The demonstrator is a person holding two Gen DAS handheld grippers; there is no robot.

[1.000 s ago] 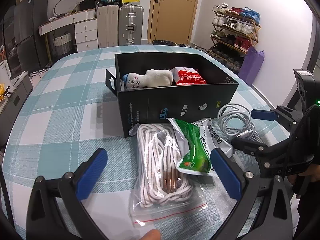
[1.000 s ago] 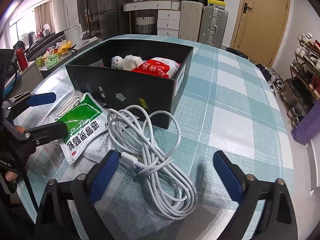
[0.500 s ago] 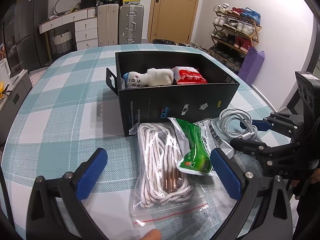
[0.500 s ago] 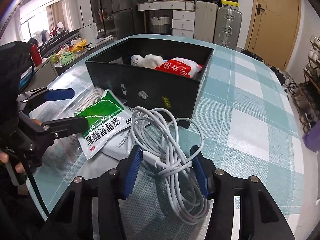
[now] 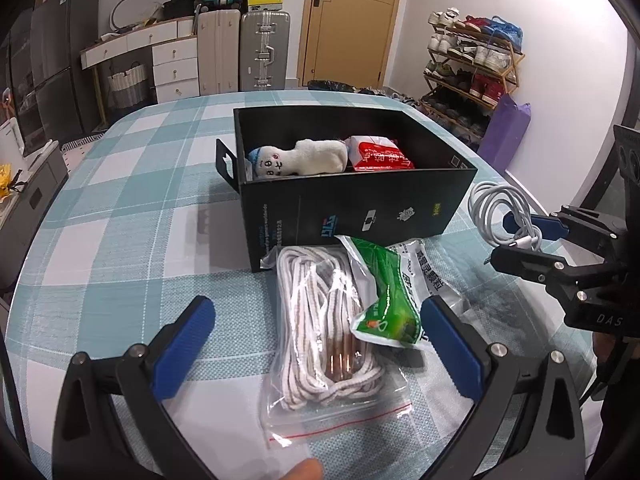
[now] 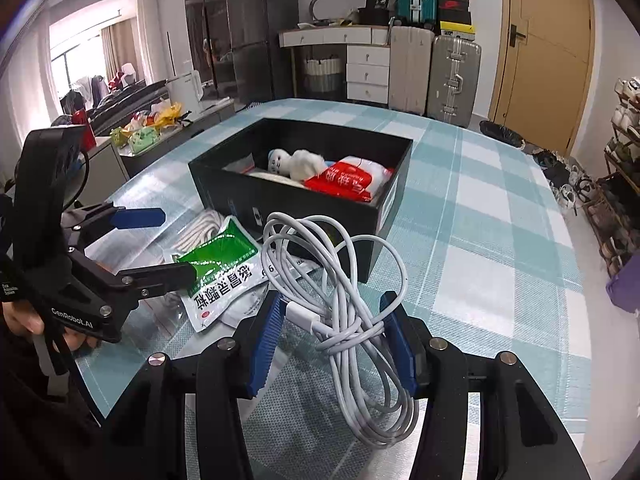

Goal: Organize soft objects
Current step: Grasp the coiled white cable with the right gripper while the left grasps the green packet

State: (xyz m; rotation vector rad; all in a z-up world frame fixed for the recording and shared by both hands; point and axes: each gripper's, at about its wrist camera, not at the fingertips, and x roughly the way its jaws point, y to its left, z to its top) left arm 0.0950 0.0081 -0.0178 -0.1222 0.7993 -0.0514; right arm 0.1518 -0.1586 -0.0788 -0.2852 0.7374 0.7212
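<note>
A coiled white cable hangs lifted off the table, and my right gripper is shut on it. In the left wrist view the cable and right gripper sit just right of the black box. The box holds a white plush toy and a red packet. My left gripper stands open over a bagged white rope and a green-and-white packet, both lying in front of the box. It holds nothing.
The table wears a teal-and-white checked cloth. The black box stands mid-table with its open top up. Suitcases, drawers and a shoe rack stand beyond the table. A fingertip shows at the bottom edge.
My right gripper closed on the white cable and raised it off the table, closer to the box. The left gripper stayed where it was, still open.
</note>
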